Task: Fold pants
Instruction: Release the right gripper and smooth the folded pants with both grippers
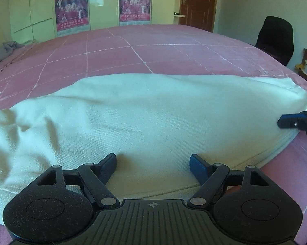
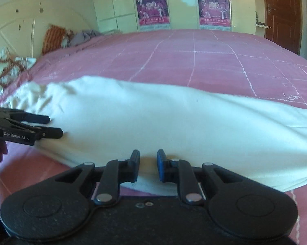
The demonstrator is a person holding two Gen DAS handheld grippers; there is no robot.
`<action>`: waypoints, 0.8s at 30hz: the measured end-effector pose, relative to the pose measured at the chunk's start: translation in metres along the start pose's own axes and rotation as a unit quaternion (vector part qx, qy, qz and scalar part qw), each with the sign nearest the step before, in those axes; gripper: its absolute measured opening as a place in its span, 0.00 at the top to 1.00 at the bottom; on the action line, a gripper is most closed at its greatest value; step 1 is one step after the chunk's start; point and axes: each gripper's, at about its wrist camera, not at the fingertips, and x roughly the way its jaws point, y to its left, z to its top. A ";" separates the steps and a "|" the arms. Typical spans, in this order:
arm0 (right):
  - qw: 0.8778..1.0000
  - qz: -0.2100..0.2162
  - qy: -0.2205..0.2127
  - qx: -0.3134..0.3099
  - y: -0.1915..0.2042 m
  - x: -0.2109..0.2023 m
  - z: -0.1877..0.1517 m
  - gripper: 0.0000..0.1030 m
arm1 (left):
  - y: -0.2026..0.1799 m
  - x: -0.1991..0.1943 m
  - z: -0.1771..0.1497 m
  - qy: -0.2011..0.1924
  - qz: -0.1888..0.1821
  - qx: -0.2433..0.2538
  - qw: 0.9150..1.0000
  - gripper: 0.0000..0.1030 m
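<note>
Left gripper (image 1: 153, 164) sits at bottom centre of the left wrist view, jaws spread wide, nothing between them, fingertips resting on or just above the near edge of the white pants (image 1: 145, 118). Right gripper (image 2: 147, 166) sits at bottom centre of the right wrist view, jaws parted with a narrower gap, hard to tell whether any cloth is caught; looks empty. The pants lie as a long band across the middle of both frames on the pink bedspread (image 1: 153, 47), already doubled lengthwise by the look of the stacked hems at the right of the left view. Fabric looks like woven cotton: soft, light, limp, not slippery, will sag and drag if lifted from one point. Best hold, I judge: pinch all layers at the near edge or end hems, both grippers apart, lift together.
</note>
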 end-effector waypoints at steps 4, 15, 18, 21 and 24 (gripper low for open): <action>0.986 -0.079 -0.012 0.147 -0.073 -0.016 0.002 0.98 | 0.026 -0.011 0.027 -0.031 0.019 -0.012 0.999 0.24; 0.992 -0.056 0.022 0.109 -0.031 0.094 0.098 0.88 | -0.017 0.112 0.117 0.045 -0.061 -0.020 0.997 0.23; 0.992 -0.036 0.027 0.118 -0.042 0.091 0.090 0.88 | -0.034 0.108 0.105 0.031 -0.044 0.028 0.998 0.23; 0.990 -0.067 -0.030 0.124 -0.066 0.059 0.082 0.83 | -0.026 0.107 0.093 0.030 -0.041 0.012 0.999 0.23; 0.986 -0.043 0.022 0.161 -0.115 0.067 0.069 0.94 | -0.012 0.091 0.090 0.036 -0.021 0.011 0.999 0.23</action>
